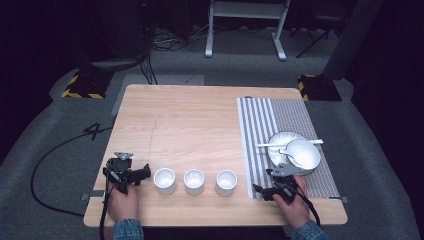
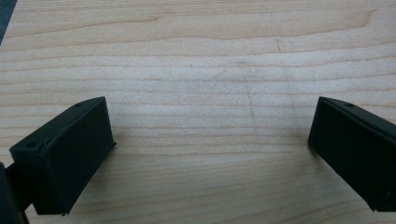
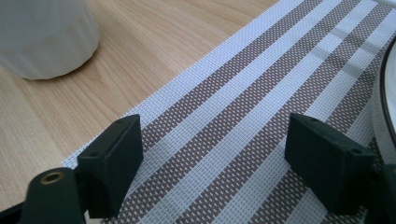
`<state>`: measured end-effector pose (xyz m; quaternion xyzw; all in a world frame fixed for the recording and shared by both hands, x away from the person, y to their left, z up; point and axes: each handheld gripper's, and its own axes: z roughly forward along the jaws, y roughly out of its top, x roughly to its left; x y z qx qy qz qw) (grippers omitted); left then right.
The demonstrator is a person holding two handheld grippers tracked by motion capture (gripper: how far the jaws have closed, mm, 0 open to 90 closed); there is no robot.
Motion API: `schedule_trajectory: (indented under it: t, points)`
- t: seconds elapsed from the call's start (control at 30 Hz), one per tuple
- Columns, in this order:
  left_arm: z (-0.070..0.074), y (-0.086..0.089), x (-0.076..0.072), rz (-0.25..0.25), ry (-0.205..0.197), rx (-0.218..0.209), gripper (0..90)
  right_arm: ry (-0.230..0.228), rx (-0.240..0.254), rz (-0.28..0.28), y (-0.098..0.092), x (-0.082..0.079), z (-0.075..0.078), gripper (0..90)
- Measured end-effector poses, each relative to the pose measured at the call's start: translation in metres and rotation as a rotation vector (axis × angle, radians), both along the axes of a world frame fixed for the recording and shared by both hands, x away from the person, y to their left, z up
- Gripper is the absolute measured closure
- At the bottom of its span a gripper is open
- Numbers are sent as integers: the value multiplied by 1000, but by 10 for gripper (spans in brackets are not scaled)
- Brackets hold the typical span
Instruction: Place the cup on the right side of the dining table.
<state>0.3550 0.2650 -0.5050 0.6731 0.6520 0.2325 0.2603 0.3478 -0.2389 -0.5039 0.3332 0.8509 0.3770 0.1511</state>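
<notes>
Right gripper (image 3: 212, 154) jaws apart over striped placemat (image 3: 261, 93); left gripper (image 2: 208, 154) wide open

Three white cups (image 1: 194, 181) stand between both tools.

- Right gripper view: the white cup (image 3: 44, 35) is cut off by the top and left edges, only its lower wall showing.
- The plate (image 3: 385, 112) is just a sliver of rim at the right edge.
- High view: the spoon (image 1: 287, 144) lies partly hidden under the bowl (image 1: 303, 153).
</notes>
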Motion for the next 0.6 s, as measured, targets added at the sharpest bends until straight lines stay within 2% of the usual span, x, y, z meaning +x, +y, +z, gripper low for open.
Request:
schedule_trajectory:
  t: [0.6]
  points:
    - [0,0,0,1,0,0,2,0,-2,-9,0,0,0,178]
